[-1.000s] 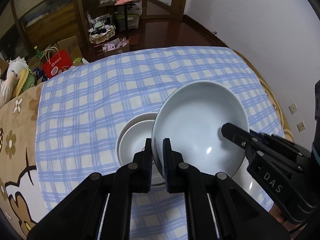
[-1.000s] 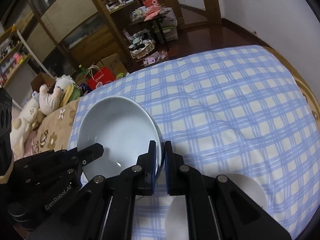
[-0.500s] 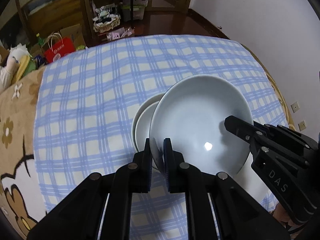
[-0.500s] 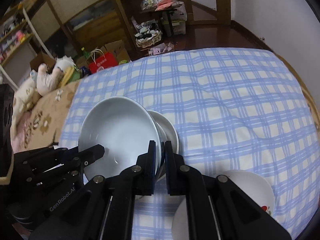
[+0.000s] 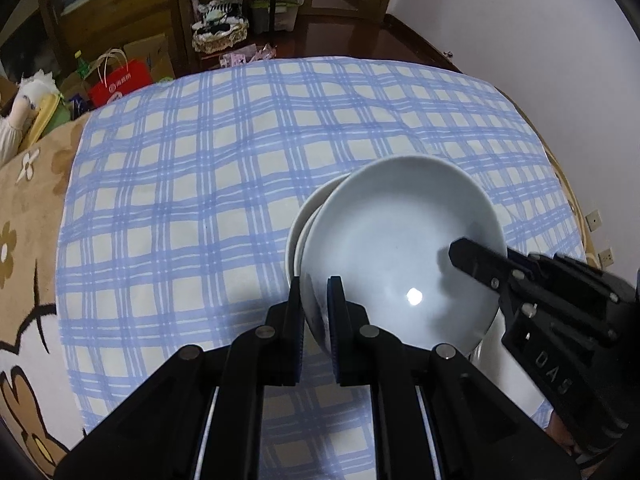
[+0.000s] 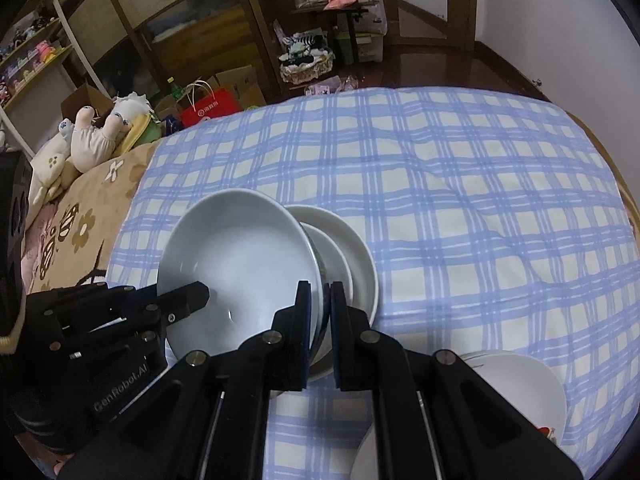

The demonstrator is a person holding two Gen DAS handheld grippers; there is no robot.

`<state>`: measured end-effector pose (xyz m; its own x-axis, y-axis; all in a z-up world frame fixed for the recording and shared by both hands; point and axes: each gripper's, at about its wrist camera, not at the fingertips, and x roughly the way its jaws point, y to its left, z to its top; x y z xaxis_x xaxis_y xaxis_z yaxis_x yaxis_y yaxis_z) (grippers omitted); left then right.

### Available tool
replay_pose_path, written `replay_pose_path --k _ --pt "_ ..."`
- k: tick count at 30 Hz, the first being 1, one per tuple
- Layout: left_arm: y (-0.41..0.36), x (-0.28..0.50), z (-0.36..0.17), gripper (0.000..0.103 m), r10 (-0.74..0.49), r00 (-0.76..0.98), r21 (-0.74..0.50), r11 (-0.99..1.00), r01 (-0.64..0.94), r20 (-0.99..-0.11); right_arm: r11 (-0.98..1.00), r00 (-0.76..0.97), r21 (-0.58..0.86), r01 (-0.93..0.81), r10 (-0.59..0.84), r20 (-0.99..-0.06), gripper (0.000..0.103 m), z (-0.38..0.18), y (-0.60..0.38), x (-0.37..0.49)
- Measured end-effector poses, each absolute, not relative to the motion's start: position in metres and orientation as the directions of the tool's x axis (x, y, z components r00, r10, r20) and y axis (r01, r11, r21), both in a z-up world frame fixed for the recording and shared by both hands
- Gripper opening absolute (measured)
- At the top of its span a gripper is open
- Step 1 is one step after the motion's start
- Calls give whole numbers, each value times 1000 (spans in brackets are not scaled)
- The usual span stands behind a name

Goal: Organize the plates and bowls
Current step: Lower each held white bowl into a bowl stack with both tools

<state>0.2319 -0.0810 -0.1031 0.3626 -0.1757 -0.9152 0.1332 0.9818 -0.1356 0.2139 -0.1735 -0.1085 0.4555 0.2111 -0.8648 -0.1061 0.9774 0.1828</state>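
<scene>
Large pale grey-blue bowl held between both grippers above the table, tilted, rim pinched on two sides. Left gripper: jaws closed on the near-left rim of the bowl, one finger inside the rim, the other outside against the wall. Right gripper: jaws likewise clamped on the opposite rim — wall of the bowl visible in the narrow gap between the fingers. Each gripper visible in the other's camera, reaching in over the bowl's edge from the far side. Interior of the bowl bare, one bright spot of reflected light near the bottom. Directly beneath and partly behind the bowl: stack of two white dishes, smaller one nested in a wider one, resting on the blue and white checked cloth. Held bowl overlapping this stack in both views; contact between bowl and stack not determinable. In the right wrist view, another white plate at the near right edge of the cloth, well apart from the stack, small red mark at its rim; a further pale rim just below it, partly hidden by the gripper. Brown flowered fabric adjoining the cloth on the left. Beyond the table — red paper bag, stuffed toys, cardboard boxes and wooden shelving along the dark wooden floor.
</scene>
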Motion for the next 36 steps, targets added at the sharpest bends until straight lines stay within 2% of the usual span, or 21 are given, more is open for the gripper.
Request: replay_pose_path --k 7,13,16,36 --pt "-87 240 -108 11 -162 359 -123 984 130 -919 981 433 171 -95 196 -880 10 -119 -175 218" --pt "-88 243 -117 11 -205 340 -149 972 184 -918 984 426 152 -90 176 -887 10 -124 -178 223" --pt "-92 245 -123 11 -174 333 -115 975 189 -927 982 418 166 -90 188 -889 10 -128 -180 227" --pt "-84 247 -125 11 -217 321 -167 970 177 -922 981 404 166 -103 194 -894 10 -133 -181 232"
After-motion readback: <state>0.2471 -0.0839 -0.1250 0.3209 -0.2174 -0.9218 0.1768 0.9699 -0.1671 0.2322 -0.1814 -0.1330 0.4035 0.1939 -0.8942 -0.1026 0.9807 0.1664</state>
